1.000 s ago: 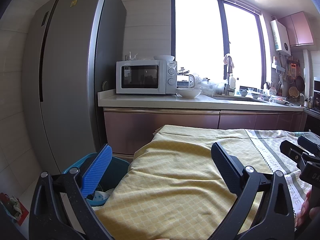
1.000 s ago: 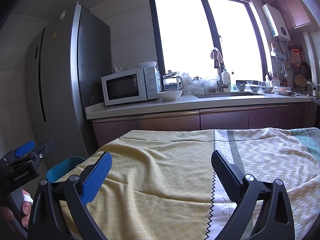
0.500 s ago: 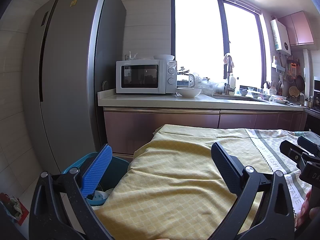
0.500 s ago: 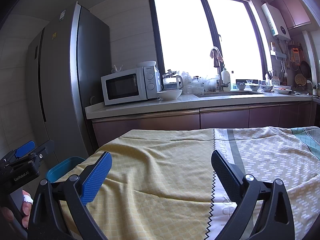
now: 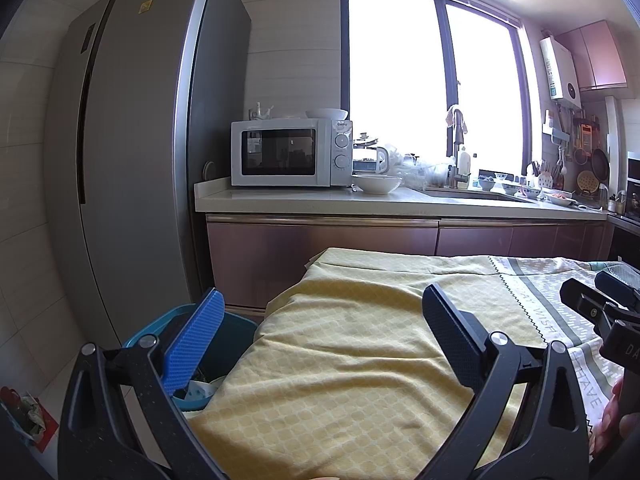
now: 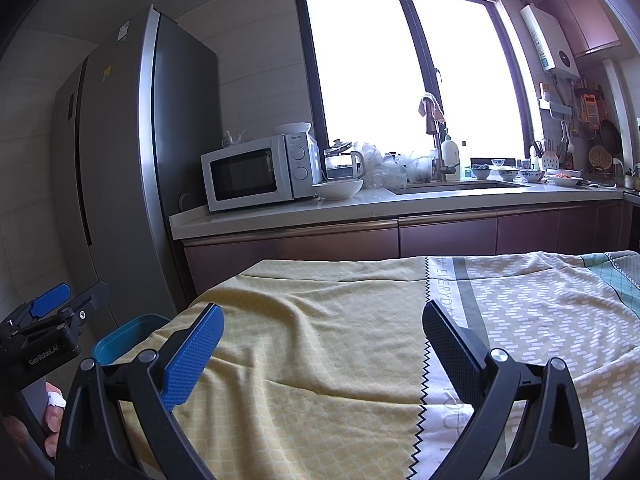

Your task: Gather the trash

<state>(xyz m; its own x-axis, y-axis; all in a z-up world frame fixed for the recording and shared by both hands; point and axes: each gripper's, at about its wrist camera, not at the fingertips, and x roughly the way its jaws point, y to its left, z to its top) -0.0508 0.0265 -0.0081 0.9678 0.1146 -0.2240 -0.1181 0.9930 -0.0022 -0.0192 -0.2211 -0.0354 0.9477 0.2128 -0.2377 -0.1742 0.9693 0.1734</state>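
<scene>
- Left gripper [image 5: 320, 328] hovers above a table draped w/ a yellow-patterned cloth [image 5: 360, 360], fingers spread wide, nothing between them.
- Right gripper [image 6: 322, 340] hangs over the same cloth, jaws likewise wide apart and empty; its tip also shows at the right edge of the left wrist view.
- A teal bin [image 5: 224, 344] sits on the floor just beside the table's left edge, betw. table and fridge [image 5: 132, 160]; white scraps of trash [image 5: 198, 390] lie inside, partly hidden behind the blue finger pad [image 5: 196, 344].
- In the right wrist view only the bin's rim [image 6: 128, 334] peeks past the cloth; contents can't be seen there.
- Cloth surface betw. both grippers is bare, wrinkled; a grey band w/ lettering and a zigzag border [image 6: 424, 360] runs across it.
- Background: countertop [image 5: 360, 200] w/ white microwave [image 5: 292, 152], white bowl [image 5: 378, 183], sink area under a bright window [image 5: 432, 80].
- Person's fingers [image 6: 52, 416] grip the left gripper's handle, one w/ a white bandage.
</scene>
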